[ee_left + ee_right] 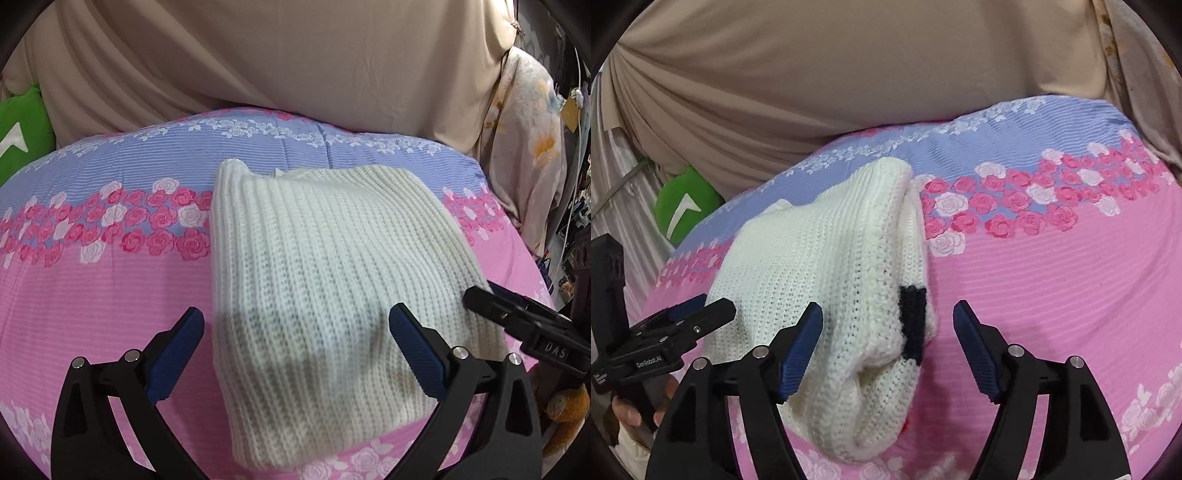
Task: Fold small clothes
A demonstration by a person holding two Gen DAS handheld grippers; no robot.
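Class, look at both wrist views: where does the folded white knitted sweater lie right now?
The white knitted sweater lies folded on the pink floral bedspread, between the open left claw and right claw.

Black hand-held gripper — blue pads, perhaps ribbed.

Sweater chunky ribbed knit, matt; bedspread smooth printed cloth; backdrop plain draped fabric.
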